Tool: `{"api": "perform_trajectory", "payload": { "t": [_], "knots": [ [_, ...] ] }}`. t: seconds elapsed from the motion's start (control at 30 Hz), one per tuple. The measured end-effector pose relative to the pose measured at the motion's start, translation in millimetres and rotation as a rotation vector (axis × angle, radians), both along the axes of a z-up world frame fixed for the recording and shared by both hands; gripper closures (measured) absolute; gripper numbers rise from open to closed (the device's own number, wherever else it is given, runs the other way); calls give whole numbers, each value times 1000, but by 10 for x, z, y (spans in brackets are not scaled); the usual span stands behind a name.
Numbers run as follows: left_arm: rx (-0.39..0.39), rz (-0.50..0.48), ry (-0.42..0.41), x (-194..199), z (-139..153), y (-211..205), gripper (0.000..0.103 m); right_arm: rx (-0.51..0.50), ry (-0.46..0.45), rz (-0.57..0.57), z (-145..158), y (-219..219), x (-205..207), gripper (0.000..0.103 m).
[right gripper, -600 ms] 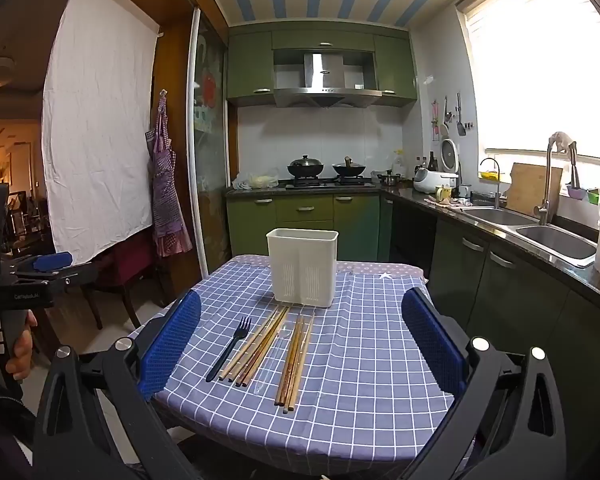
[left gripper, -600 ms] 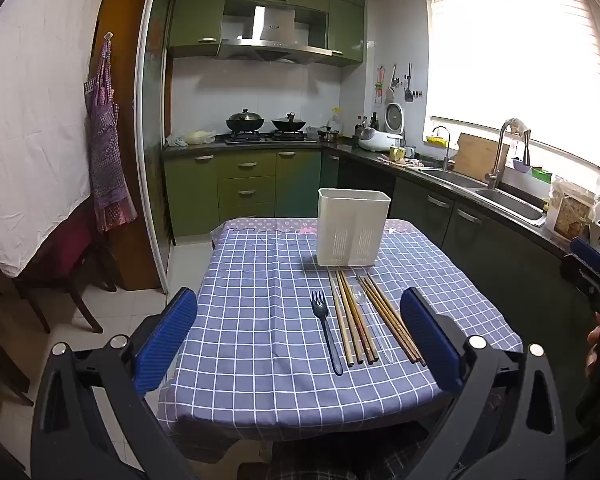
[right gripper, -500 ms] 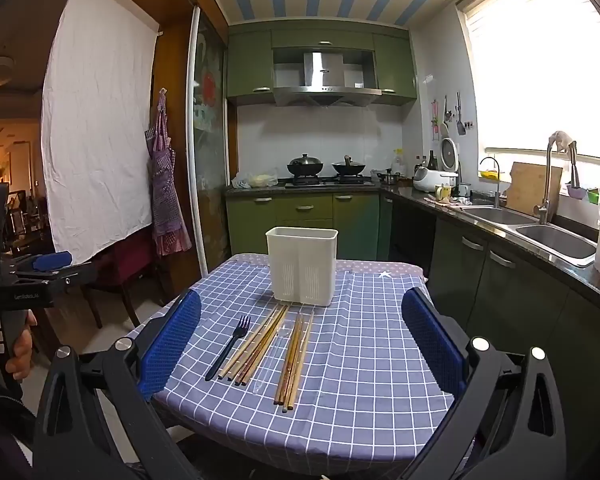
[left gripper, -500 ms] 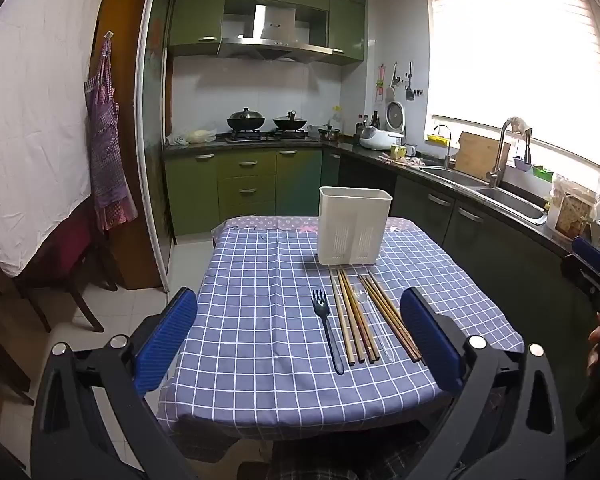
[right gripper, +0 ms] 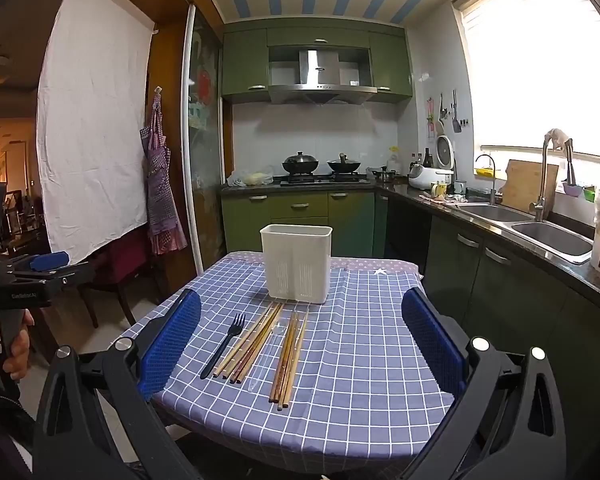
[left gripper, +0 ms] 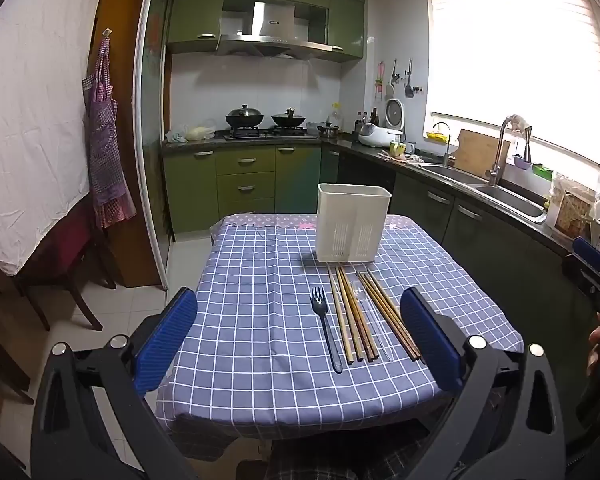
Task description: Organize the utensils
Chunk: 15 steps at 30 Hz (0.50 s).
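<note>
One fork (left gripper: 326,326), one clear spoon (left gripper: 370,322), one holder (left gripper: 352,222); both hand-held grippers (left gripper: 298,338) (right gripper: 300,340) gape empty.

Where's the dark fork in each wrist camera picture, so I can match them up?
Left wrist view: the fork lies right of centre, leftmost in the utensil row.
Right wrist view: the fork lies left of centre, again leftmost.
Shared landmark: the white holder stands behind the row.
</note>
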<state>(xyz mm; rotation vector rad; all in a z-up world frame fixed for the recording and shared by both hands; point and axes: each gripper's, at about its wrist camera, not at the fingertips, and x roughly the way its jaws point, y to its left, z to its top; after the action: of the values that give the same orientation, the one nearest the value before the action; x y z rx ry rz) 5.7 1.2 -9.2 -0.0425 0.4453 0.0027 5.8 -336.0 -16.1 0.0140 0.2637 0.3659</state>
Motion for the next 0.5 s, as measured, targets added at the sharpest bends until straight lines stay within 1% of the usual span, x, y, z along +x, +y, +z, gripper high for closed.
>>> {"api": "perform_trajectory", "payload": {
  "t": [0.5],
  "knots": [
    [5, 0, 2, -8, -6, -39, 6, -1, 12, 4, -59, 16, 33, 4]
  ]
}}
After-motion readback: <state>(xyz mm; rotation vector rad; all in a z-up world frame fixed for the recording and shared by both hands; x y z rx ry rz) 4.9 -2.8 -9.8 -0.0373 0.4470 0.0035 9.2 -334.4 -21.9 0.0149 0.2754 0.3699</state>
